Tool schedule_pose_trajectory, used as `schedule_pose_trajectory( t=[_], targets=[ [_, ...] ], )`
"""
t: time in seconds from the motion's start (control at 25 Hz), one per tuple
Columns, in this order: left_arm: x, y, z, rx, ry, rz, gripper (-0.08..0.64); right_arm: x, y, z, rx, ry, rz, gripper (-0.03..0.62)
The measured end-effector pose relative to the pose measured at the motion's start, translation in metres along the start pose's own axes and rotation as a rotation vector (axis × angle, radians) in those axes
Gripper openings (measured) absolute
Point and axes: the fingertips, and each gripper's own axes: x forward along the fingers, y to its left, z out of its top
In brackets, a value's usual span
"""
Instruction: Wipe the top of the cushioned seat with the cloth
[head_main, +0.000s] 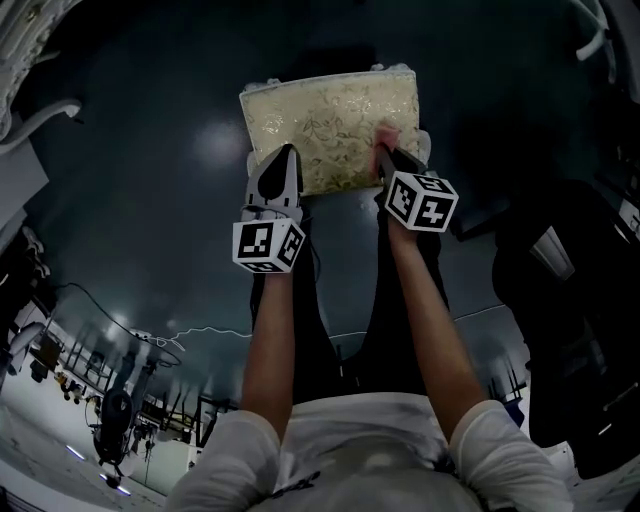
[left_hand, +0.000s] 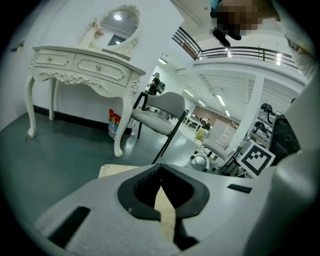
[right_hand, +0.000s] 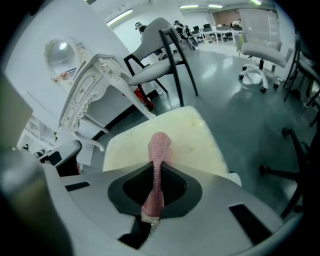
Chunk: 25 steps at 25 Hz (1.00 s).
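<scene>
- Clamping the cloth (right_hand: 159, 150) in the right gripper (right_hand: 154, 197): the jaws are pinching the pink strip, and its free end is sticking out past the tips.
- The cloth end is lying on the seat (right_hand: 175, 135), just ahead of the right tips.
- The left gripper (left_hand: 161, 197) is carrying nothing. Its jaws are drawn nearly together, and the seat edge is showing below them.
- The left gripper is sitting beside the right one, apart from it.
</scene>
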Motion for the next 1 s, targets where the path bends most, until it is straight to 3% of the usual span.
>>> schedule_pose_trajectory(
  t=[0.28, 0.48, 0.64, 0.8, 1.0],
  targets=[
    [-0.055, 0.091, 0.018, -0.004, -0.026, 0.096, 0.014, 0.064, 0.158, -0.064, -0.060, 0.092, 0.208, 0.023],
    [-0.078, 0.141, 0.018, -0.018, -0.032, 0.160, 0.014, 0.110, 0.231, -0.089, -0.135, 0.182, 0.295, 0.023],
    [-0.086, 0.147, 0.011, -0.027, -0.028, 0.171, 0.014, 0.124, 0.227, -0.103, -0.139, 0.236, 0.258, 0.023],
    [-0.076, 0.129, 0.009, -0.033, -0.020, 0.154, 0.014, 0.106, 0.207, -0.095, -0.172, 0.195, 0.246, 0.023],
    [-0.046, 0.085, 0.004, -0.030, -0.012, 0.101, 0.014, 0.080, 0.157, -0.078, -0.089, 0.141, 0.207, 0.023]
  ],
)
